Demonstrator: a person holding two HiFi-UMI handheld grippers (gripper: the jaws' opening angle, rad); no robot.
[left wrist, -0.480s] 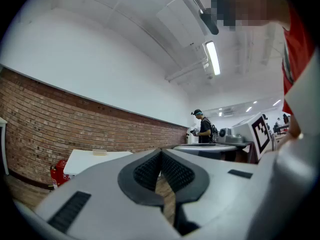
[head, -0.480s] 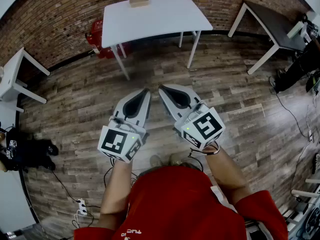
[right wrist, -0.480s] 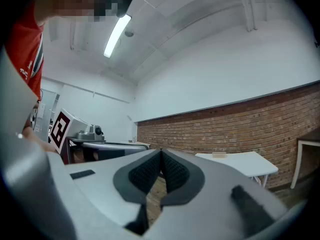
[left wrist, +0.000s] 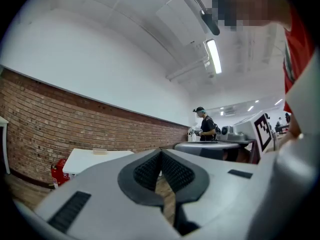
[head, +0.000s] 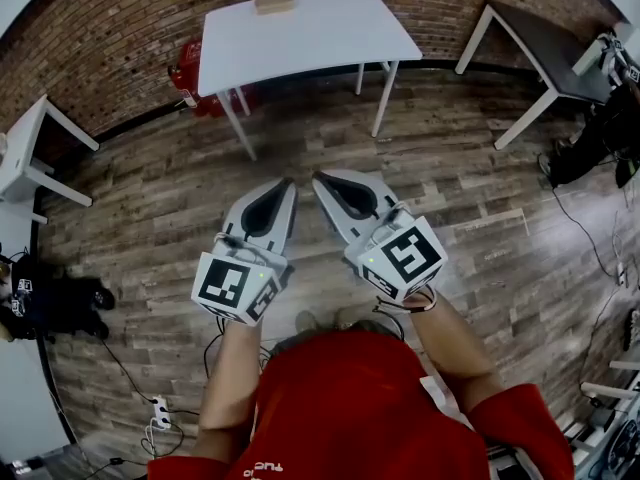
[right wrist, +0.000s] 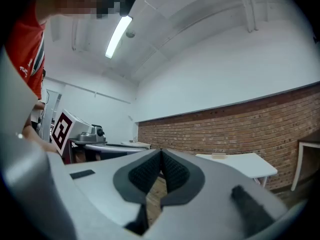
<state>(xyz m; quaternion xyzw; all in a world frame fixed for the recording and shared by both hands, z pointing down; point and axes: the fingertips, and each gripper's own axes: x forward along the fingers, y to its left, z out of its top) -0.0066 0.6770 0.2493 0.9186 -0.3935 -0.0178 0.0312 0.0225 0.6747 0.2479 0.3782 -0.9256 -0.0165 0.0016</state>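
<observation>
Left gripper (head: 287, 182) and right gripper (head: 318, 177): jaws pressed together on nothing, side by side above wooden floor (head: 150, 198), well short of the white table (head: 310, 33). Small wooden block (head: 274, 3) at that table's far edge, well apart from both grippers.

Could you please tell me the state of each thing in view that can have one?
Left tool: shut, nothing between its jaws.
Right tool: shut, nothing between its jaws.
Wooden block: lying flat at the far edge of the white table, untouched.
White table: standing upright, bare except for the block.
</observation>
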